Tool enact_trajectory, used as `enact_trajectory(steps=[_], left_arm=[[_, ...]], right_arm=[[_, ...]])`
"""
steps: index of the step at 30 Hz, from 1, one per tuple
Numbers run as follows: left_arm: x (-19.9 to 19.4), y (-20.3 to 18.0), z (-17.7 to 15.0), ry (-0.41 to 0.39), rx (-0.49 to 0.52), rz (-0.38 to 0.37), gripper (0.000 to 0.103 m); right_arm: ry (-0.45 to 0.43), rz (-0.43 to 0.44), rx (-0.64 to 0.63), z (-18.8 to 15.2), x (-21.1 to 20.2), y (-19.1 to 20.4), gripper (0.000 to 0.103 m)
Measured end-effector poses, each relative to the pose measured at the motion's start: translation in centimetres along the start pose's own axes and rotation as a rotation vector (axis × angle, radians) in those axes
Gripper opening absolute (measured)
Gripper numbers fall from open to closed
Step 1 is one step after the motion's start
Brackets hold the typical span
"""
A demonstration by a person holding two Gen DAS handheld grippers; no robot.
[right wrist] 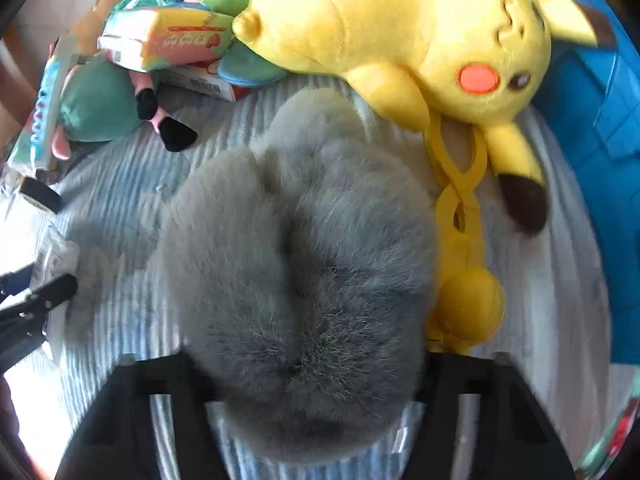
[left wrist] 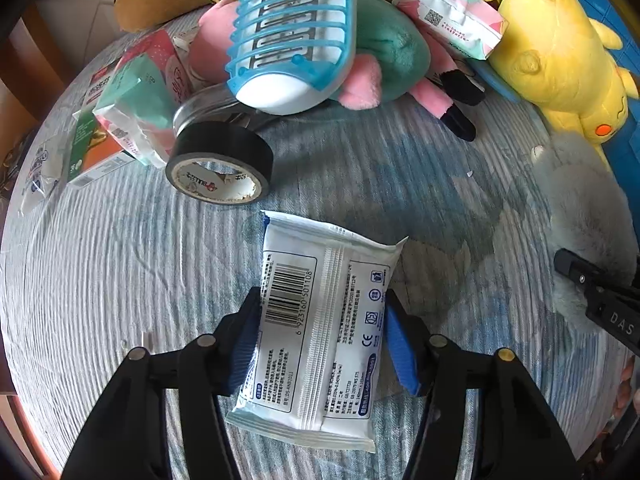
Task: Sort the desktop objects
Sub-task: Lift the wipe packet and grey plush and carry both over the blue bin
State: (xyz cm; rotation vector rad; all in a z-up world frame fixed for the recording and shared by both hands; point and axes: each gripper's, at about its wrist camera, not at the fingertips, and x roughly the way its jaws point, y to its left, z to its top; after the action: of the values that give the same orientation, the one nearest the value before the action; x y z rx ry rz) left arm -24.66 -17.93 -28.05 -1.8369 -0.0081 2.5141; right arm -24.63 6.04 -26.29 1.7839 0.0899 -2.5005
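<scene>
Left gripper clamps a white wipes pack; right gripper squeezes a grey plush. The slick pack could slide free when lifted, or the fur slip loose

Ahead of the left gripper, past the white wipes packet lying between its fingers, a short strip of bare striped cloth lies open. A black tape roll blocks the far left of it. Beyond rises a heap: a blue-and-white caged device, a pink-and-green plush and tissue packs. To its left the cloth is free.

The grey fluffy plush fills the space before the right gripper. A yellow plush bars the way ahead, yellow plastic tongs lie close on the right, and a blue bin walls the far right.
</scene>
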Motion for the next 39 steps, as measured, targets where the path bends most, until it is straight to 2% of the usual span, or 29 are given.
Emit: enact_trajectory(steps=[2, 3, 10, 12, 14, 16, 19, 23, 30, 39], left_arm=[[-0.6, -0.2, 0.0, -0.007, 0.004, -0.004, 0.051], [-1.1, -0.3, 0.0, -0.019, 0.007, -0.005, 0.051], [-5.8, -0.8, -0.1, -0.114, 0.024, -0.025, 0.050], [-7.1, -0.8, -0.2, -0.140, 0.024, -0.025, 0.050], [-8.7, -1.5, -0.4, -0.166, 0.021, -0.023, 0.051], [-10.5, -2.5, -1.0, -0.187, 0.013, -0.028, 0.051], [-11.8, -1.8, -0.8, -0.209, 0.008, -0.020, 0.051], [-12.6, -1.7, -0.8, -0.227, -0.006, -0.011, 0.051], [-14.5, -2.8, -2.0, -0.242, -0.064, 0.019, 0.051], [-16.6, -6.3, -3.5, -0.257, -0.184, 0.080, 0.051]], right_arm=[[-0.013, 0.016, 0.003, 0.1, -0.6, 0.1, 0.052], [-0.022, 0.013, 0.001, 0.2, -1.0, 0.1, 0.047], [-0.100, 0.017, -0.024, 0.4, -5.4, 0.1, 0.046], [-0.126, 0.021, -0.030, 0.2, -6.8, -1.4, 0.046], [-0.159, 0.013, -0.047, 1.8, -7.4, 0.5, 0.046], [-0.184, 0.011, -0.059, 1.4, -8.5, 0.8, 0.046], [-0.218, 0.014, -0.072, 1.2, -10.0, 3.4, 0.046], [-0.236, 0.013, -0.101, 0.9, -12.0, 2.9, 0.046], [-0.248, 0.050, -0.165, 0.3, -13.3, 1.9, 0.046], [-0.289, 0.106, -0.325, 1.4, -15.8, -0.8, 0.046]])
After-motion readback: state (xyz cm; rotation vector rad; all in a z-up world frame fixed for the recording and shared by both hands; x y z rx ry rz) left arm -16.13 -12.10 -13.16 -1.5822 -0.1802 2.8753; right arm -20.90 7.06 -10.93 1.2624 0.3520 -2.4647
